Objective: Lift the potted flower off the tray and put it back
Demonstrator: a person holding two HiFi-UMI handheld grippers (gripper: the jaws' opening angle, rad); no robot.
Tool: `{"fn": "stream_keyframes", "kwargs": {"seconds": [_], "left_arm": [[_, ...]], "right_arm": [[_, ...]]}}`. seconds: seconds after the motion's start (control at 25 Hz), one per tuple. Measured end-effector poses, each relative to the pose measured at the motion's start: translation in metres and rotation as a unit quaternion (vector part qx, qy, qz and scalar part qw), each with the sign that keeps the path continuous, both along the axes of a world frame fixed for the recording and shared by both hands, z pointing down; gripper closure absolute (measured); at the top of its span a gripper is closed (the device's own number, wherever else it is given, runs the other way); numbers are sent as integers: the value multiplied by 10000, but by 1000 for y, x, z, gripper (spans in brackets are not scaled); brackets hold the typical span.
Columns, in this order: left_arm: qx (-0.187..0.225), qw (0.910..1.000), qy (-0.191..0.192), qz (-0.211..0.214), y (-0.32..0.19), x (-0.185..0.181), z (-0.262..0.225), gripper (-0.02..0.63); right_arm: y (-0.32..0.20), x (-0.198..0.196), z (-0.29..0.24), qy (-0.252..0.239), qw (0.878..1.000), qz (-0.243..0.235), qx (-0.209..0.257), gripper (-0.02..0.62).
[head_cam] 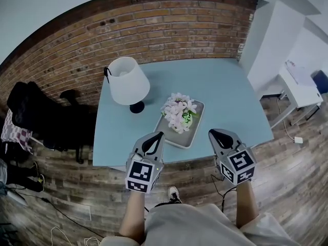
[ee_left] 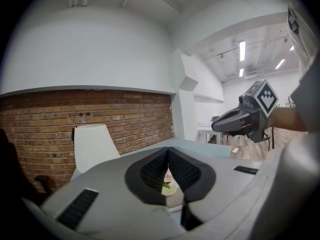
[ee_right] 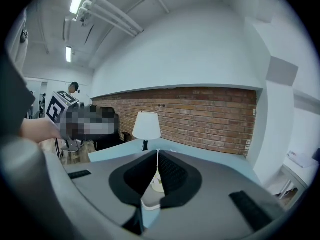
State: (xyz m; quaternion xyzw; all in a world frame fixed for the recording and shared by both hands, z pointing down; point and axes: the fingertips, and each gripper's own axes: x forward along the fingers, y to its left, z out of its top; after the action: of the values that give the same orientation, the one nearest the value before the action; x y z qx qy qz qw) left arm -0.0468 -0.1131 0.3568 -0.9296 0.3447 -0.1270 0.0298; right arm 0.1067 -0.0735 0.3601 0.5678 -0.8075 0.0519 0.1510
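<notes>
- left gripper (head_cam: 156,136): jaws pressed together, nothing between them; its own view shows the pads meeting at the tips
- right gripper (head_cam: 215,134): jaws also pressed together, empty
- both held out side by side by the person's forearms, tips pointing at the table (head_cam: 225,86) and sitting at its near edge
- potted flower (head_cam: 179,114): pale pink and white blooms, green leaves, light pot; stands on the tray (head_cam: 200,107), untouched by either gripper
- in the head view the flower lies ahead of the grippers, between their two lines; the left tip is nearer to the tray's near corner than the right tip
- tray: pale, rectangular, set at a slant on the near middle of the light blue table top
- lamp (head_cam: 127,81): white shade, dark base, on the table just left of the tray, apart from it
- brick wall (head_cam: 154,29) runs behind the table's far edge
- black chair (head_cam: 36,114) left of the table, white desk (head_cam: 300,88) off to the right
- wood plank floor (head_cam: 287,188) below, with the person's shoe (head_cam: 174,192) visible between the arms
</notes>
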Motion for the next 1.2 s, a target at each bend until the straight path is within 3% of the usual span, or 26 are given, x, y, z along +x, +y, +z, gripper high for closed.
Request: {"fn": "stream_keyframes", "kwargs": {"seconds": [0.6, 1.12, 1.2], "left_arm": [[-335, 9981, -70, 505, -32, 12, 37, 569], [-1089, 9897, -626, 690, -52, 35, 112, 469], [-1212, 9881, -649, 692, -58, 38, 123, 447]], "right_arm": [[-31, -4, 37, 188, 9988, 15, -449, 565], [-73, 16, 84, 142, 9969, -164, -757, 564], [-81, 20, 94, 181, 9961, -199, -842, 532]]}}
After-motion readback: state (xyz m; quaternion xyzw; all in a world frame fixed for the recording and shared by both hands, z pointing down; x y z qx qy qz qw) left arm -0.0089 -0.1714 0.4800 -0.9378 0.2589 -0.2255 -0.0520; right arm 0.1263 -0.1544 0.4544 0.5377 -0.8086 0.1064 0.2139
